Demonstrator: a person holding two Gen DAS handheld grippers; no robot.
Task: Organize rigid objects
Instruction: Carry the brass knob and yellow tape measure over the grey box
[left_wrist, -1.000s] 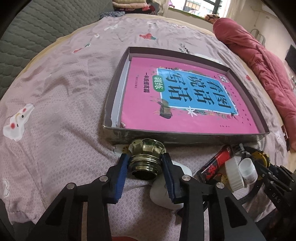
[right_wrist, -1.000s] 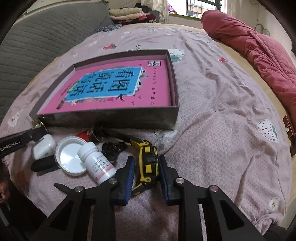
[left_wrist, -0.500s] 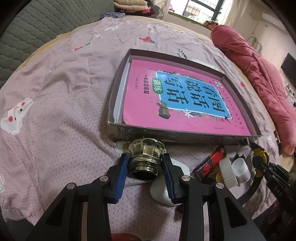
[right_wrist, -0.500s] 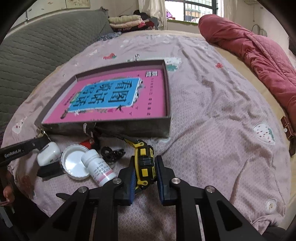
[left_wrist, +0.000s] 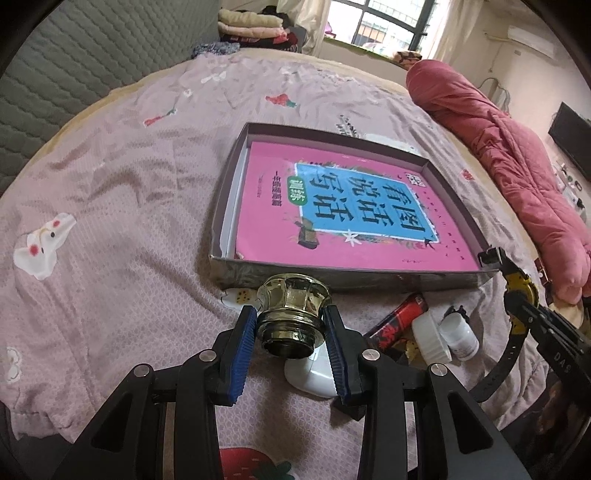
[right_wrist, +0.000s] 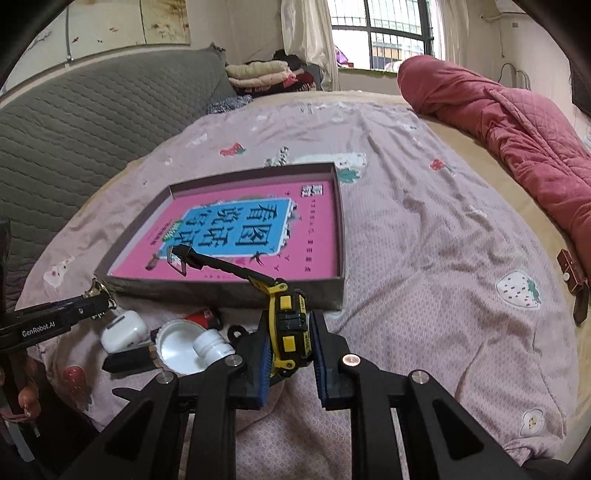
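Left wrist view: the left tool pinches a gold knob between its blue pads, holding it just above the bed, in front of the near wall of a shallow box. A pink book lies flat inside the box. A white earbud case rests on the bed directly under the knob. To its right lie a red tube, a white lid and a small white bottle, close together.

Right wrist view: the right tool is pressed onto a yellow and black watch, gripping its body on both sides. The watch is raised off the bed, and its black strap extends up and left over the near edge of the box, the buckle end showing against the book. The left tool enters from the left edge, beside the earbud case. A red quilt lies along the right side of the bed, well apart from the box.
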